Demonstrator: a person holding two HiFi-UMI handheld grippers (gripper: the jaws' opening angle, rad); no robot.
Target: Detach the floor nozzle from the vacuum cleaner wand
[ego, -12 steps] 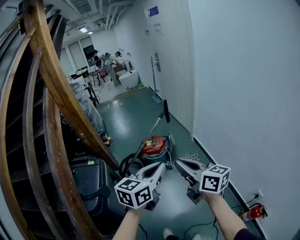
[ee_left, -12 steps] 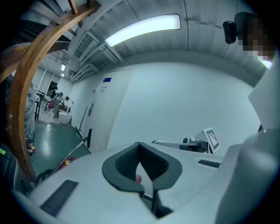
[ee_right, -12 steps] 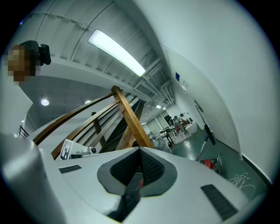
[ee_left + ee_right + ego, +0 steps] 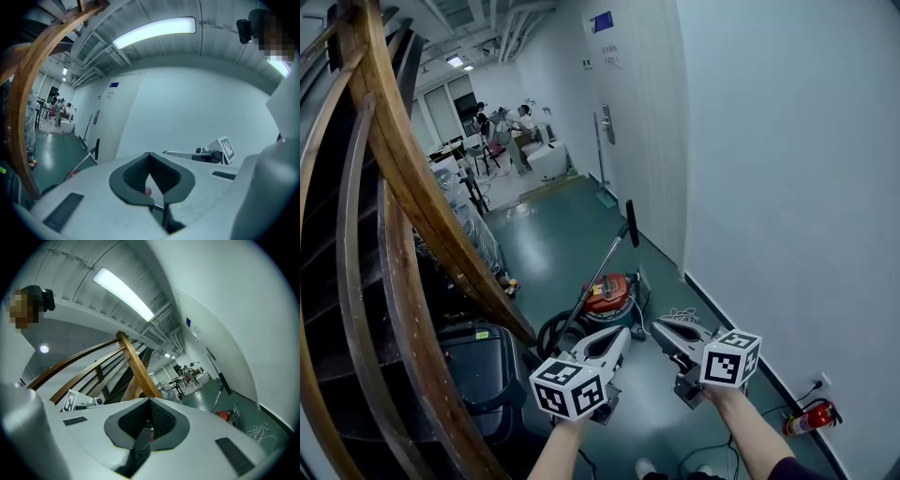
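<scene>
Head view: a red vacuum cleaner (image 4: 607, 292) sits on the green floor (image 4: 562, 234) near the wall, its thin wand (image 4: 598, 277) slanting up to a black handle (image 4: 632, 223). The wand's lower end is hidden behind the left gripper (image 4: 623, 331); the floor nozzle cannot be made out. That gripper and the right gripper (image 4: 657, 325) are both closed and empty.

Glossy green floor (image 4: 553, 244), red canister vacuum cleaner (image 4: 607, 292) standing near the white wall (image 4: 787, 187), black hose (image 4: 549, 330) coiled just beside it, loose white cable (image 4: 679, 316) at the wall's base, red fire extinguisher (image 4: 809, 419) lying along the skirting, black case (image 4: 483, 361) at left.
</scene>
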